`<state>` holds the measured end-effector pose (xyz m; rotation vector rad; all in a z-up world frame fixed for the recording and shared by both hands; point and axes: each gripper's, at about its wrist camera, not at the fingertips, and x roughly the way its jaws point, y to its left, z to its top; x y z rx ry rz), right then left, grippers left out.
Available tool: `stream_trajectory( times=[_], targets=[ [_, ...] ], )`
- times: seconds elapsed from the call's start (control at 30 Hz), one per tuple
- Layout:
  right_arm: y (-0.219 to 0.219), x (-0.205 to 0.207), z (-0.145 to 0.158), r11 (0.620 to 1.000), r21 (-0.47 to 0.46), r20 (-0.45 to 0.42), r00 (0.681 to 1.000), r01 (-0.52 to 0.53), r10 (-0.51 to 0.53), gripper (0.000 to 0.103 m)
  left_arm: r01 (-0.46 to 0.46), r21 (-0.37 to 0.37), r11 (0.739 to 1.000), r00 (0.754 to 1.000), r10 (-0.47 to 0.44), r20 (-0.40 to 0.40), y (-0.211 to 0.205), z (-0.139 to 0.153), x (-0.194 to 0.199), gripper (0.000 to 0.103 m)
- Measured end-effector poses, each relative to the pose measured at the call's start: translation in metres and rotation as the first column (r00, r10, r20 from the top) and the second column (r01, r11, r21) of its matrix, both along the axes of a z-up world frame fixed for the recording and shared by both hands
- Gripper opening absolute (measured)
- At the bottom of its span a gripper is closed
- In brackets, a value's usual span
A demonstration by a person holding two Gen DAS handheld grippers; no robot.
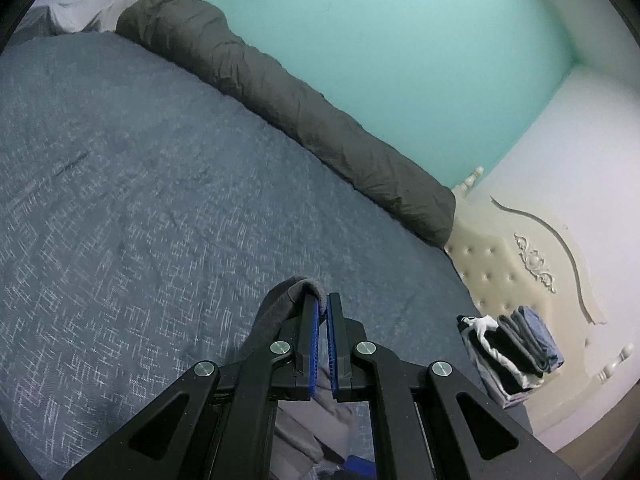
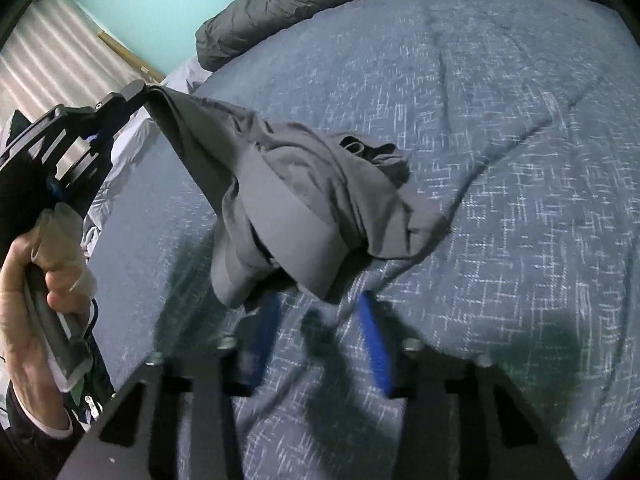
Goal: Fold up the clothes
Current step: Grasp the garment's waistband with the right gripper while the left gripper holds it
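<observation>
A grey garment hangs crumpled above the blue bedspread. My left gripper is shut on one edge of it; the cloth drapes over its left finger. In the right wrist view the left gripper holds the garment's corner up at the left, in a gloved hand. My right gripper is open, its blue pads spread apart just below the garment's hanging lower edge, with nothing between them.
A rolled dark grey duvet lies along the far side of the bed by the teal wall. A stack of folded clothes sits by the cream tufted headboard. A white pillow lies at the far left.
</observation>
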<state>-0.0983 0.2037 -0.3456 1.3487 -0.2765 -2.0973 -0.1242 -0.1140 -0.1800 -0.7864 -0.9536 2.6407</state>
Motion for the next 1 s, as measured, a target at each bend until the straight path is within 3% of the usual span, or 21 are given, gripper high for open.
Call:
stream_trajectory(
  times=[0.1, 0.2, 0.47, 0.83, 0.93, 1.0],
  targets=[
    [-0.001, -0.005, -0.003, 1.0, -0.006, -0.022, 1.0, -0.002, 0.002, 0.01, -0.008, 0.006, 1.0, 1.0, 0.008, 0.004, -0.004, -0.002, -0.002, 0.004],
    [-0.001, -0.01, -0.002, 1.0, -0.025, -0.043, 0.999, 0.005, -0.006, 0.003, -0.018, 0.005, 1.0, 1.0, 0.018, 0.014, -0.01, -0.008, -0.002, 0.004],
    [0.031, -0.024, 0.041, 0.993, -0.111, -0.167, 0.984, 0.049, -0.067, 0.001, -0.043, -0.003, 0.999, 0.999, 0.043, 0.006, -0.019, -0.007, 0.002, 0.004],
    [0.091, -0.028, 0.131, 0.969, -0.234, -0.374, 0.913, 0.08, -0.165, 0.001, -0.066, 0.008, 0.998, 0.992, 0.066, -0.107, -0.008, 0.046, 0.035, 0.004],
    [0.102, -0.026, 0.139, 0.964, -0.253, -0.378, 0.909, 0.082, -0.176, 0.001, -0.079, 0.001, 0.997, 0.988, 0.078, -0.136, -0.001, 0.062, 0.045, 0.004],
    [0.102, -0.034, 0.131, 0.966, -0.253, -0.34, 0.929, 0.06, -0.146, 0.001, -0.089, -0.031, 0.996, 0.987, 0.084, -0.137, 0.007, 0.066, 0.049, 0.004]
  ],
)
